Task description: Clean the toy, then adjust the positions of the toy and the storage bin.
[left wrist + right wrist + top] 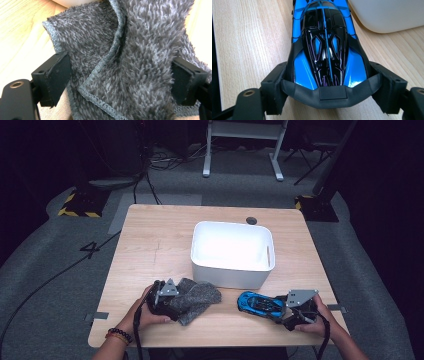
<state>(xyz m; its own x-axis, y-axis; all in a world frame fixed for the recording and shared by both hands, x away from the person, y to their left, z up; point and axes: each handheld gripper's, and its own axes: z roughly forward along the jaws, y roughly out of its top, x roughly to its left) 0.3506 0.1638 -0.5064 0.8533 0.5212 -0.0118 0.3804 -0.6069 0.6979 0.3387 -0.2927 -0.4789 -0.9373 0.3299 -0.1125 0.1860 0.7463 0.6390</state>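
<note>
Grey fuzzy cloth (197, 299), crumpled and folded over itself with a stitched hem showing, lying at lower centre-left of the high view, just in front of the white bin's near wall. Blue toy race car (260, 304) with glossy black roof and dark rear wing, upright on its wheels at lower right, nose pointing toward frame left.

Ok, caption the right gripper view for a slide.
Right gripper clamps the rear of a blue toy car on the wooden table.
</note>
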